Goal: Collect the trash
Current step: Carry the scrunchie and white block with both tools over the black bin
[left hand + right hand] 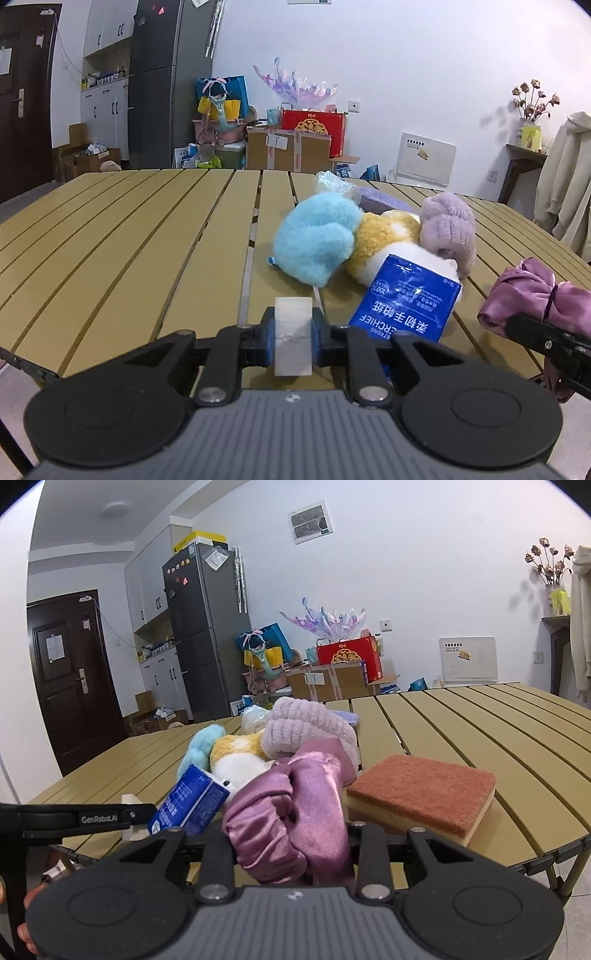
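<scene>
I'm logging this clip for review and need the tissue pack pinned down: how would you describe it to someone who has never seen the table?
On the slatted yellow table, find the pile of plush toys near the front edge. Leaning against the pile's near side is the tissue pack. It is the only flat, glossy, printed thing there: deep blue with white lettering, beside fluffy toys and a purple satin bag.

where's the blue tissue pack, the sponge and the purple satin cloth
blue tissue pack (406, 299), left wrist view, printed front face
sponge (424, 786), right wrist view, brown scouring top
purple satin cloth (291, 812), right wrist view, bunched folds at the gripper
</scene>
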`<state>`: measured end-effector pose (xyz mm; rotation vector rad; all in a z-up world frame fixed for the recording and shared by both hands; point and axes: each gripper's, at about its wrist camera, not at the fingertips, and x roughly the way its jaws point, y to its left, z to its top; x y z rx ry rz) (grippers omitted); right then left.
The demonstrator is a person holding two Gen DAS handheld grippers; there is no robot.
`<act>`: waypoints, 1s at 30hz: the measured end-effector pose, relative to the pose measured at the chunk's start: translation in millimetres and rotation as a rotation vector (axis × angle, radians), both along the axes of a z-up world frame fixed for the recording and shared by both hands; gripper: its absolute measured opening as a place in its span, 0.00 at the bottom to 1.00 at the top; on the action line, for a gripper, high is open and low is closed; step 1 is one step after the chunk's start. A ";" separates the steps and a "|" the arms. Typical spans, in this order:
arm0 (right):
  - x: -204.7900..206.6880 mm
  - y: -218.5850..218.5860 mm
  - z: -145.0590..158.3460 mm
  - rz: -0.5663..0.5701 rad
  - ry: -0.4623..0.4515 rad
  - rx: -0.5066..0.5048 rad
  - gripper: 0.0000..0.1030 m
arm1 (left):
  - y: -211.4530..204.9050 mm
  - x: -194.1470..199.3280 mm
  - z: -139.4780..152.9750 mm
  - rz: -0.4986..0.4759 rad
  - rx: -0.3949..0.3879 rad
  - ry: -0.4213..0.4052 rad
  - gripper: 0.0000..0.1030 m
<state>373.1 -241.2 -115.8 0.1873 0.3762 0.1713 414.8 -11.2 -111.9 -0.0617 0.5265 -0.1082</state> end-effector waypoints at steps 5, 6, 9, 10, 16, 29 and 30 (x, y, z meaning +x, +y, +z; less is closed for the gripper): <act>-2.3 0.7 -0.1 0.013 -0.006 0.004 0.29 | 2.3 -1.3 4.0 0.003 0.007 -0.003 0.18; -3.4 0.6 0.5 0.014 -0.007 0.005 0.29 | 1.3 -1.3 5.9 0.008 0.013 -0.008 0.18; -9.1 -0.6 4.0 0.017 -0.021 -0.002 0.29 | 1.1 -5.5 11.1 0.007 0.011 -0.029 0.18; -11.8 -1.7 5.2 0.018 -0.028 -0.003 0.29 | 0.8 -8.3 13.8 0.007 0.012 -0.040 0.18; -35.3 -9.4 17.8 0.028 -0.060 -0.027 0.29 | -0.7 -29.9 29.6 -0.004 0.002 -0.080 0.18; -107.1 -16.6 47.5 0.035 -0.078 -0.063 0.29 | -6.4 -107.4 73.8 -0.034 -0.009 -0.160 0.18; -113.9 -17.4 48.1 0.035 -0.072 -0.064 0.29 | -7.7 -112.8 75.0 -0.036 -0.007 -0.159 0.18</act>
